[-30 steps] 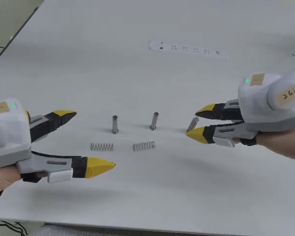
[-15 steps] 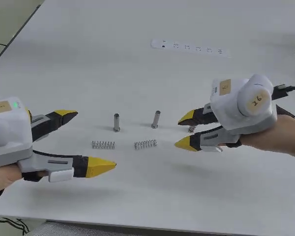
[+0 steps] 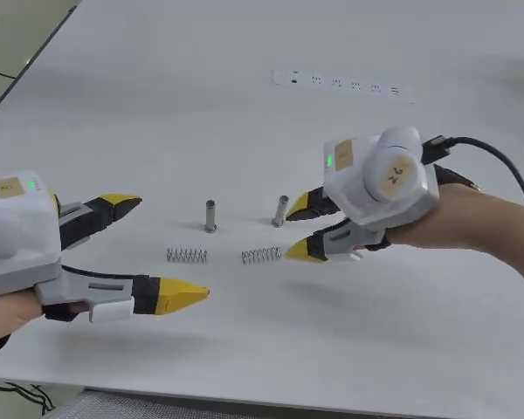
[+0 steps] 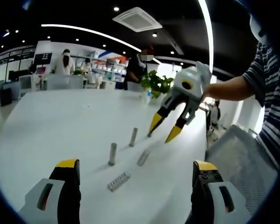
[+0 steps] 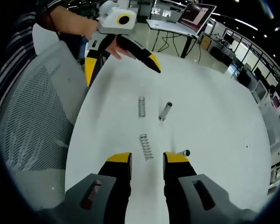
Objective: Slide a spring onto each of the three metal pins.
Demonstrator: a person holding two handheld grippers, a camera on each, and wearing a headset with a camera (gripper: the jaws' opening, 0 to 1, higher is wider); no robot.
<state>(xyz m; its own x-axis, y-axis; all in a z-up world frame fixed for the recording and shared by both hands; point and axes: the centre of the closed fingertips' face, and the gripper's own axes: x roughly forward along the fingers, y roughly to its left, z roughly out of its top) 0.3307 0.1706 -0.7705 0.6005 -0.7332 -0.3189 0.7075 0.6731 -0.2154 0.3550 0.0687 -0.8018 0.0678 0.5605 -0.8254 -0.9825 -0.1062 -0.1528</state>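
Two short metal pins (image 3: pixel 210 216) (image 3: pixel 281 210) stand upright on the white table (image 3: pixel 244 131). Two loose springs (image 3: pixel 186 255) (image 3: pixel 261 256) lie flat just in front of them. My right gripper (image 3: pixel 297 231) is open, its yellow tips hovering beside the right-hand pin and over the end of the right spring. From the right gripper view, that spring (image 5: pixel 146 146) lies just ahead of the gripper (image 5: pixel 148 158), with a pin (image 5: pixel 184 152) to its right. My left gripper (image 3: pixel 162 249) is held wide open at the left, short of the left spring (image 4: pixel 119 181).
A white power strip (image 3: pixel 341 85) lies at the far side of the table. The right gripper's cable (image 3: pixel 493 157) trails off to the right. Beyond the table stand people and office furniture (image 4: pixel 65 65).
My right gripper has moved left, from the right-hand side to the right pin and spring. It now covers the spot where a third spring showed. The left gripper has hardly moved.
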